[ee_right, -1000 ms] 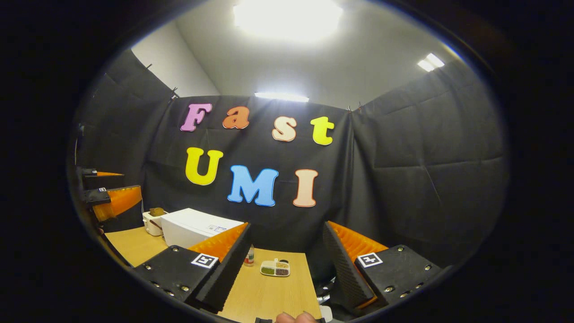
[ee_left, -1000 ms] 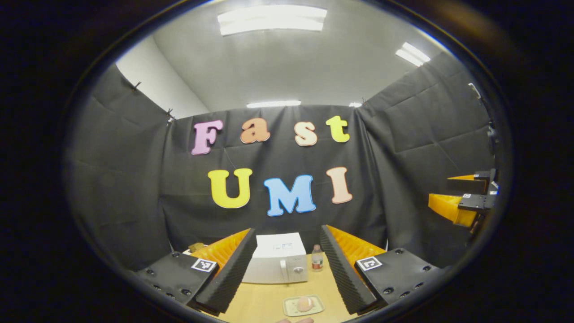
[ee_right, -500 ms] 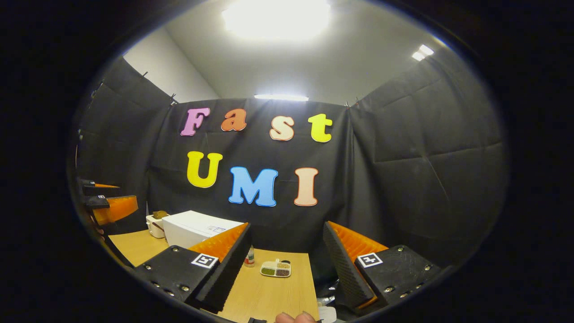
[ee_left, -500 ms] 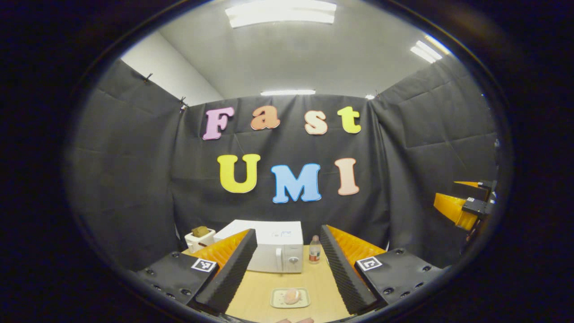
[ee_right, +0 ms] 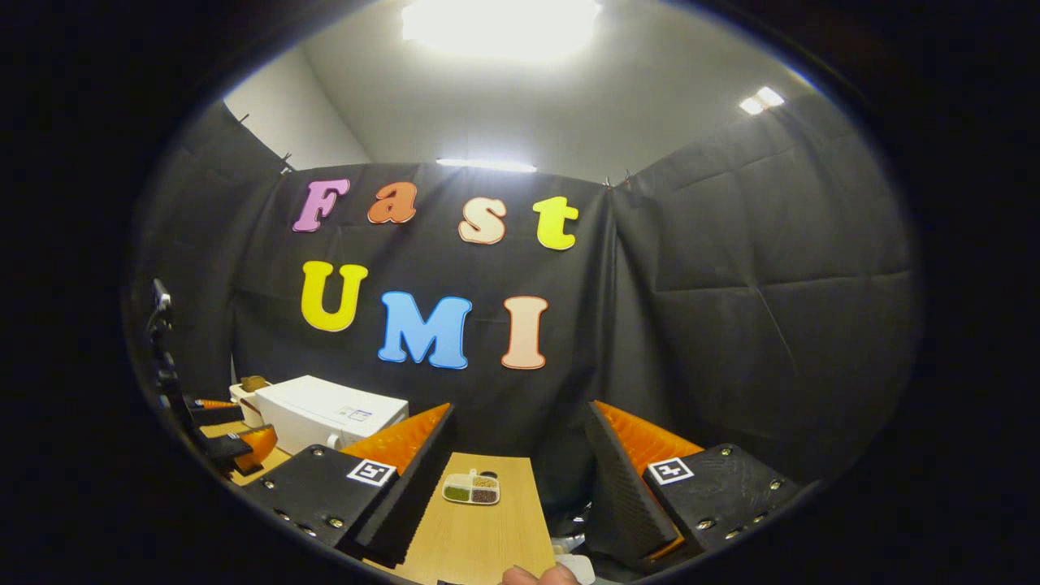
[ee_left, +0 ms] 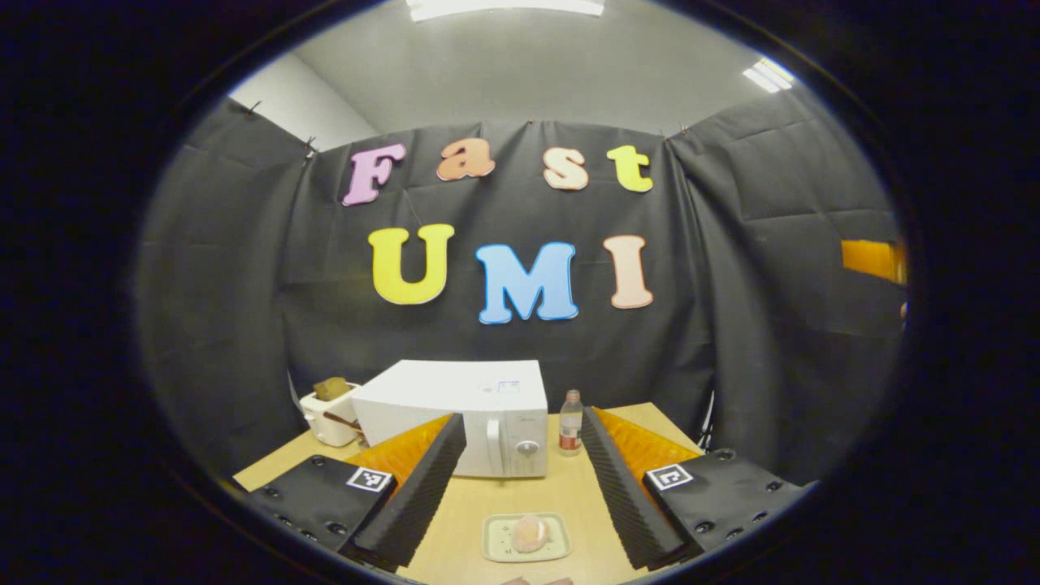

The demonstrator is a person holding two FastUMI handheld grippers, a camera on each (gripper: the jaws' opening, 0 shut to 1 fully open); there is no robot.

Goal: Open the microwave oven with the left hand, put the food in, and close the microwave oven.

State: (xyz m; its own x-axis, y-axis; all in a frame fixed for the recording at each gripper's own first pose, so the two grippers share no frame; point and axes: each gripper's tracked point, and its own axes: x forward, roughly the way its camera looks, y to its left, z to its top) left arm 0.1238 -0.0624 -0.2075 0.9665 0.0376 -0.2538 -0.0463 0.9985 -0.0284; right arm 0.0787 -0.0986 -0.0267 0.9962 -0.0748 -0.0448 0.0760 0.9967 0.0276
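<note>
A white microwave (ee_left: 455, 410) stands at the back of the wooden table (ee_left: 479, 504), door shut, with its handle (ee_left: 493, 447) and knob (ee_left: 528, 448) on the right side. A pale plate (ee_left: 496, 548) holding a pinkish piece of food (ee_left: 530, 534) lies in front of it. My left gripper (ee_left: 520, 491) hovers open above the table's near side, aimed at the microwave, with the plate low between its fingers. My right gripper (ee_right: 516, 479) is open and empty over the table's right part. In the right gripper view the microwave (ee_right: 329, 414) lies far left, with the left gripper (ee_right: 231, 447) beside it.
A small bottle (ee_left: 571, 422) stands just right of the microwave. A white toaster with bread (ee_left: 329, 414) sits to its left. A compartment tray of seeds (ee_right: 471, 489) lies on the table's right part. An orange finger of the right gripper (ee_left: 873, 260) shows at the far right.
The left gripper has tipped downward, so the microwave and plate sit higher and fuller in its view. The right gripper has turned a little to the right; the left gripper appears lower in its view.
</note>
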